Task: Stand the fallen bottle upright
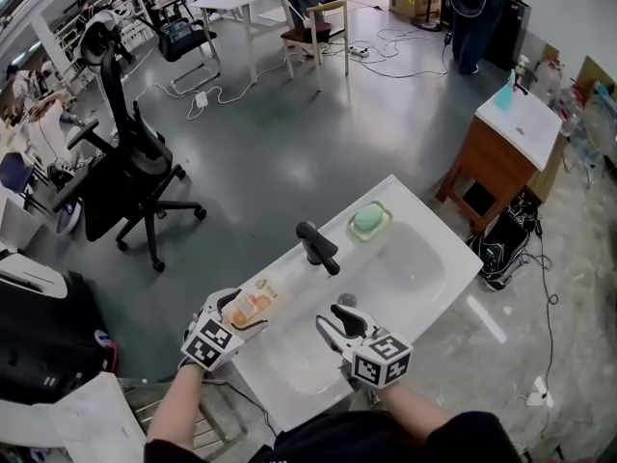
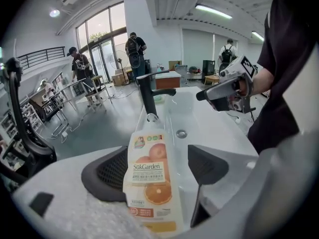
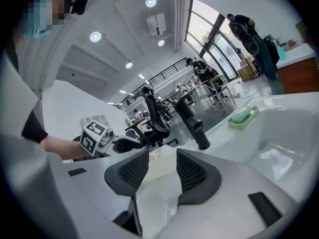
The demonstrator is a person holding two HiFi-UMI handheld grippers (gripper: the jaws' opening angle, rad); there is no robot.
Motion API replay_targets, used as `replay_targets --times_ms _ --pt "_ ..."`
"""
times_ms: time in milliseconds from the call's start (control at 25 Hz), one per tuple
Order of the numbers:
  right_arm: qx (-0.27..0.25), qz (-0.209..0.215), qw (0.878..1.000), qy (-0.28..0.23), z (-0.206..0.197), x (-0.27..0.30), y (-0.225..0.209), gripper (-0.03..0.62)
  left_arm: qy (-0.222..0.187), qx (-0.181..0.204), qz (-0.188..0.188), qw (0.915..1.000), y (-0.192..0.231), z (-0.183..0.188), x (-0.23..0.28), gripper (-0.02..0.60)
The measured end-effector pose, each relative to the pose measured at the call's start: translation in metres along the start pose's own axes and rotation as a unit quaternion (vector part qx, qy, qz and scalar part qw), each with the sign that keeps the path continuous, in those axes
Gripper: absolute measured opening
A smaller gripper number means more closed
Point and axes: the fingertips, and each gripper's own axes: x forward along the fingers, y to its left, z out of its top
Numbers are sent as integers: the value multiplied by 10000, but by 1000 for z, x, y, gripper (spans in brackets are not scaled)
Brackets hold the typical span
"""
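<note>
Both jaw pairs open: left gripper point(image 2: 158, 167) straddles lying bottle point(image 2: 148, 180), right gripper point(image 3: 163, 169) empty; faucet point(image 2: 146, 91) ahead.

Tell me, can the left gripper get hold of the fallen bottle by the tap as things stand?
Probably yes: the left gripper has open jaws either side of the bottle, with nothing else between them.

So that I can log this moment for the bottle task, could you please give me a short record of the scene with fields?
Surface: white sink
Bottle: lying on its side on the sink rim, cap toward the black faucet
Left gripper: open, jaws either side of the bottle, not clamped
Right gripper: open, empty, above the basin's near end
Also present: green soap in a dish on the far rim
Task status: bottle not yet upright
</note>
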Motion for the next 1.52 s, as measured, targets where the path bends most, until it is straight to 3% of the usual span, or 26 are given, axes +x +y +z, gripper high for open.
replay_targets --times_ms 480,680,920,1120,1520 --pt "1354 -213 9904 -174 -9 81 -25 187 231 -159 -294 9992 19 -46 -2 392" --pt "2186 -166 9751 -336 -19 100 -41 196 301 -138 -475 9983 13 -56 2 392" --pt "3042 -119 9517 -388 -27 123 -60 209 456 -262 -426 9977 13 -66 7 393" --pt "3434 -211 9380 -434 -27 135 -74 221 592 -266 -435 9969 12 -67 9 393" --pt "3700 -365 9274 -412 -26 161 -79 211 875 -281 -452 9947 11 -72 12 394"
